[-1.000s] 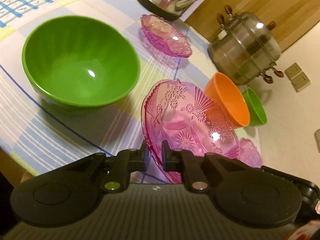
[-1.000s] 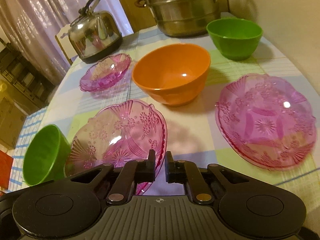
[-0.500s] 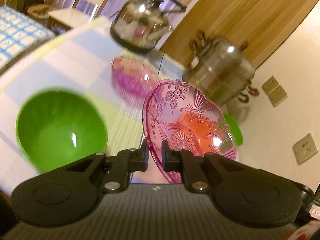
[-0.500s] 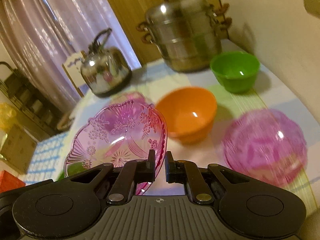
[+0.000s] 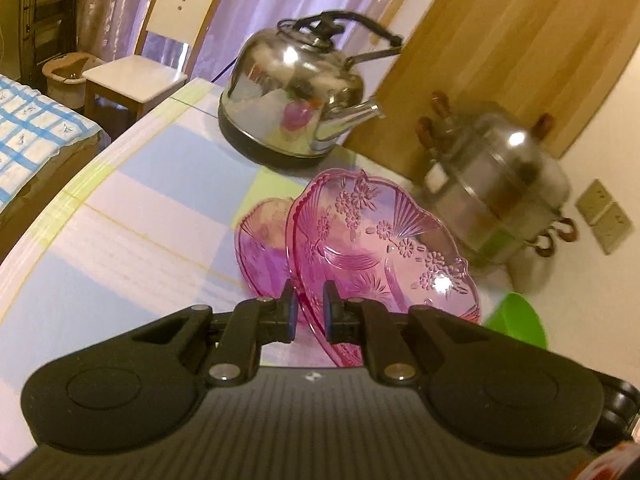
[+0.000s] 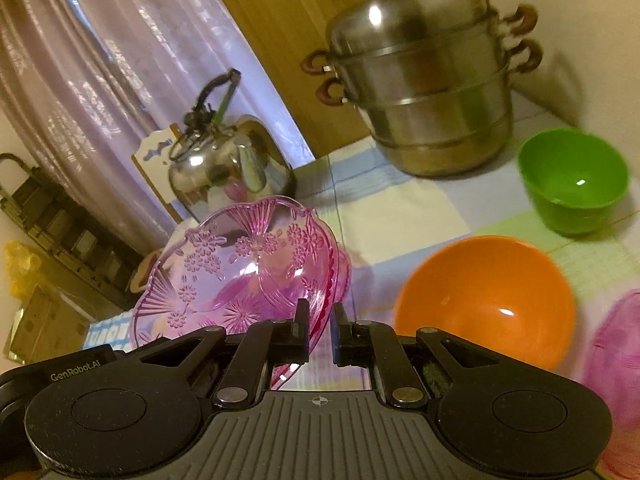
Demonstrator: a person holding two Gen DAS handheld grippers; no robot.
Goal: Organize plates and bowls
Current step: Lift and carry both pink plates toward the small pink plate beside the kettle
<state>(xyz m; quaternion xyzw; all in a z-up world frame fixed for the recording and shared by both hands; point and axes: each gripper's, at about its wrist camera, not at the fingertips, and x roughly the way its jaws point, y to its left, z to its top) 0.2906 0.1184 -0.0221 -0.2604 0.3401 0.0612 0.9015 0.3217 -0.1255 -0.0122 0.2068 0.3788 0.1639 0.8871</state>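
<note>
Table (image 5: pixel 132 216) first: checked cloth filling the lower left of the left view, kettle (image 5: pixel 296 92) up top, steamer pot (image 6: pixel 424 80) at the upper right of the right view. Orange bowl (image 6: pixel 484 300) and green bowl (image 6: pixel 572 180) sit on the right side there.

We've got one pink plate (image 5: pixel 380 252) pinched by its rim from both ends, left gripper (image 5: pixel 307 312) and right gripper (image 6: pixel 321 334) each clamped narrow on it, plate up off the cloth and tilted.

The bit that matters: a second pink plate (image 5: pixel 260 248) lies on the table just behind and to the left of the held one in the left view, so we reckon the carried plate goes down onto it.
</note>
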